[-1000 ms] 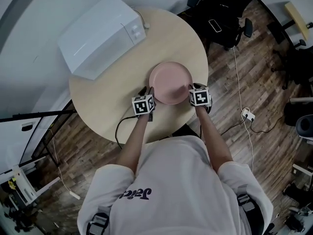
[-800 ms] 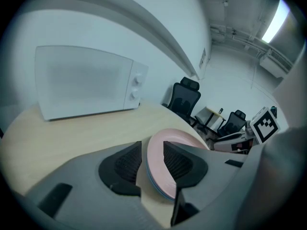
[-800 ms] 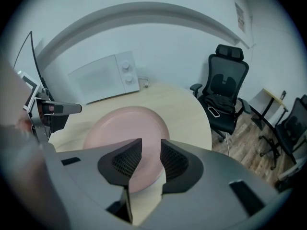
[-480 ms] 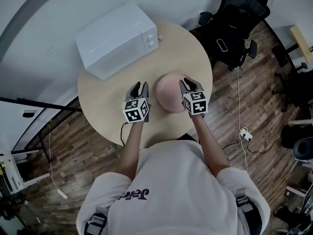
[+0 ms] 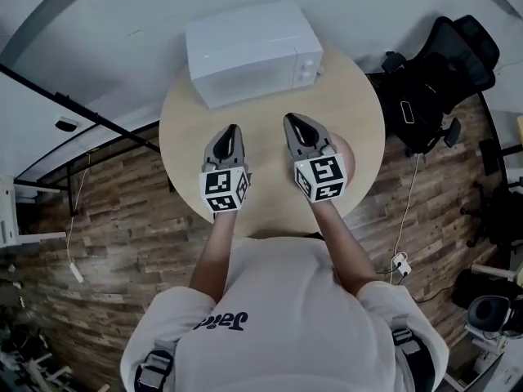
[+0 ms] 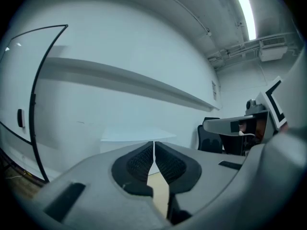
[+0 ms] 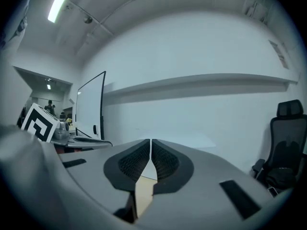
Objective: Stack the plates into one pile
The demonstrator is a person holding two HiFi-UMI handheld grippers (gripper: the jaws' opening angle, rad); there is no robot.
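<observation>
From the head view looking steeply down, you hold both claws raised over a round, pale wooden worktop [image 5: 189, 125], side by side near the middle of the frame and pointing toward the top of it.

The left claw [image 5: 231, 129] has just been closing. Its own view shows the two ribbed pads meeting edge to edge with nothing between them. The right claw [image 5: 292, 120] has also just been closing, and its pads are likewise together on nothing. Both gripper views look out level at a plain pale wall, not down at the worktop.

The pink plate [image 5: 350, 155] lies on the worktop at centre right of the head view. It is almost wholly hidden under the right claw and only a thin pink crescent shows, so you cannot tell whether this is one plate or a pile. A white microwave oven [image 5: 245, 49] stands at the top centre of the worktop, well apart from the plate. A black office chair [image 5: 437, 76] sits off the worktop at upper right.

The plate is probably rigid, smooth and fairly light, and it could chip or slide if nudged. Its raised rim looks like the best place to take hold, pinched from opposite sides. The glossy surface may slip against the pads.
</observation>
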